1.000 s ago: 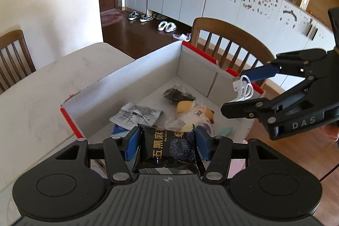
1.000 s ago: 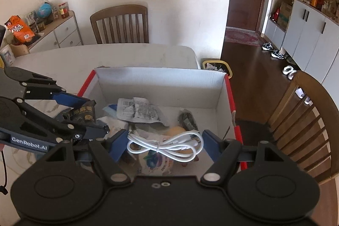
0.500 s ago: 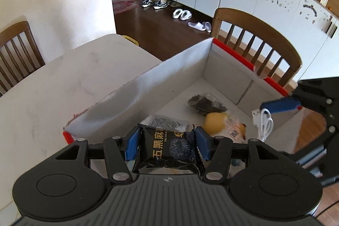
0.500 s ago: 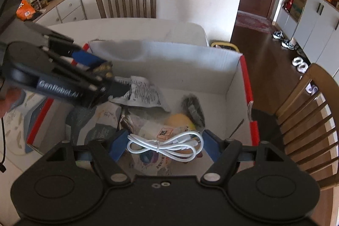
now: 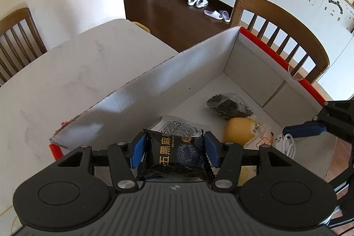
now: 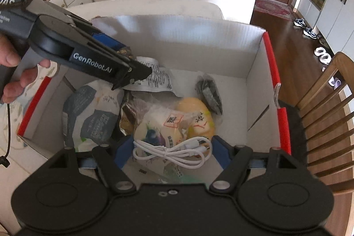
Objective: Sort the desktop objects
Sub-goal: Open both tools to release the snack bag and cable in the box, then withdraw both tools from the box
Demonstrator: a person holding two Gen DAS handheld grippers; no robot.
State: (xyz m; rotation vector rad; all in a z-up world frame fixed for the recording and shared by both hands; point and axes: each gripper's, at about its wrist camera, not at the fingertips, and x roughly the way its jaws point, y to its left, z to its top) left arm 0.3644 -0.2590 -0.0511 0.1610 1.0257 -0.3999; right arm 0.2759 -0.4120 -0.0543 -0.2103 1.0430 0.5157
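My left gripper (image 5: 174, 148) is shut on a black snack packet (image 5: 177, 154) with gold lettering, held above the near end of the red-edged cardboard box (image 5: 168, 81). In the right wrist view that same gripper (image 6: 135, 65) reaches in from the left over the box (image 6: 271, 72). My right gripper (image 6: 171, 150) is shut on a coiled white cable (image 6: 172, 150), low over the box's front half. From the left wrist view the cable (image 5: 286, 144) and a blue finger (image 5: 303, 131) show at the right edge.
Inside the box lie a yellow wrapped bun (image 6: 194, 112), a dark small packet (image 6: 209, 94), a white printed sachet (image 6: 157, 79), a grey-white bag (image 6: 93, 116) and other wrappers. Wooden chairs (image 6: 325, 116) stand around the white table (image 5: 55, 81). A hand (image 6: 13, 72) holds the left gripper.
Both grippers have come down and further over the box, so its contents look larger. The left gripper with the snack packet has shifted toward the box's far-left wall. Both grips are unchanged.
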